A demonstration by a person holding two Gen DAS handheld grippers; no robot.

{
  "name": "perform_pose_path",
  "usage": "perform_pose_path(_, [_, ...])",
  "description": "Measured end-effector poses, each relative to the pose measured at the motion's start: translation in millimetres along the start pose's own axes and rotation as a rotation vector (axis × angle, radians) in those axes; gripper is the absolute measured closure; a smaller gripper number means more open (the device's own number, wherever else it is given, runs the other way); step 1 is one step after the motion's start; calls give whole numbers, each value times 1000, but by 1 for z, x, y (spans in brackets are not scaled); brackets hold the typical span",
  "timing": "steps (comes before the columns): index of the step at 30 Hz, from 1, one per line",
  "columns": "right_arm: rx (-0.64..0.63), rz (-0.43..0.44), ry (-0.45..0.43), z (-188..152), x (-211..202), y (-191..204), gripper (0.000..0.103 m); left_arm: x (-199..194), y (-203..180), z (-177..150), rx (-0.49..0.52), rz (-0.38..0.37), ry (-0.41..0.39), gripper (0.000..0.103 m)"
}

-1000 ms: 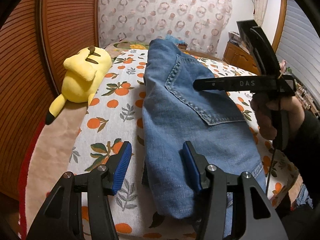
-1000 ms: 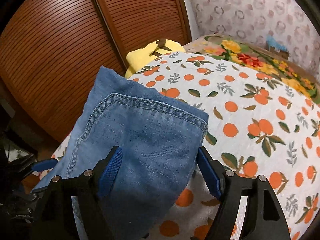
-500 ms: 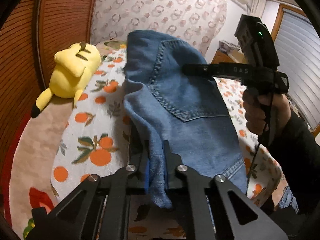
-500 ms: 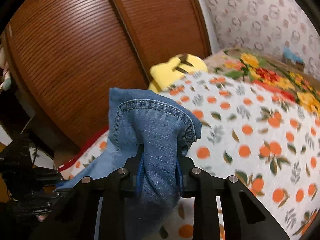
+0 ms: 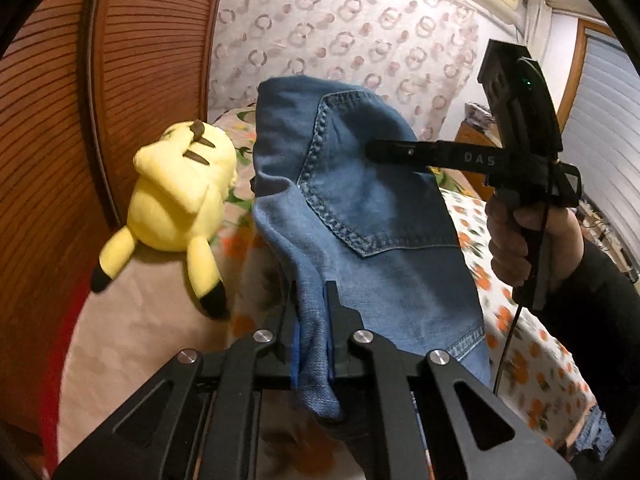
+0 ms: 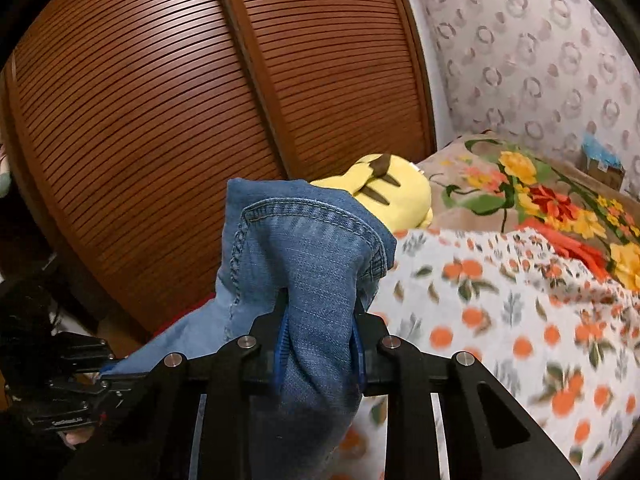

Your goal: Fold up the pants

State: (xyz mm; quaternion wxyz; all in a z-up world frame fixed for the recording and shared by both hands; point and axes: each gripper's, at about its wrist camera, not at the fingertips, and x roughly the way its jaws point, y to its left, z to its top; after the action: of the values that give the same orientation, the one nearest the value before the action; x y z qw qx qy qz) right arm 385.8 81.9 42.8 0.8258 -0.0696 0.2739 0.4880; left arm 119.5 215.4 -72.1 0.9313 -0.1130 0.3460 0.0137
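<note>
Left gripper: jaws closed tight on a bunched edge of the denim pants, with a short tail of cloth hanging below the pads. Right gripper: jaws clamped on a thicker fold of the same pants, blue pads pressed into the denim on both sides.

Pants are held between the two grippers, lifted clear of the bed at the near edge. A back pocket with double stitching faces the left camera. A hem shows at the lower right of the cloth. In the left view the right gripper enters from the right, its black finger tip buried in the denim at the pocket; a hand in a dark sleeve grips its handle.

Bed: sheet with orange-fruit print covers the near part; a floral blanket lies toward the far end by the wall. A yellow plush toy lies along the bed's left edge, beside the slatted wooden doors. It is apart from the pants. Patterned wallpaper runs behind the bed. Print on the sheet is motion-blurred in both views.
</note>
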Motion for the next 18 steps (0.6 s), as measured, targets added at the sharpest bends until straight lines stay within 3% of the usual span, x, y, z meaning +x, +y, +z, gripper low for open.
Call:
perform_pose_path(11, [97, -114, -49, 28, 67, -56, 76, 78, 20, 76, 68, 57, 38, 93])
perform_pose_path(14, [121, -179, -5, 22, 81, -67, 70, 97, 21, 78, 90, 73, 71, 93])
perform_pose_path(18, [118, -261, 64, 18, 95, -75, 48, 110, 19, 74, 106, 84, 95, 93])
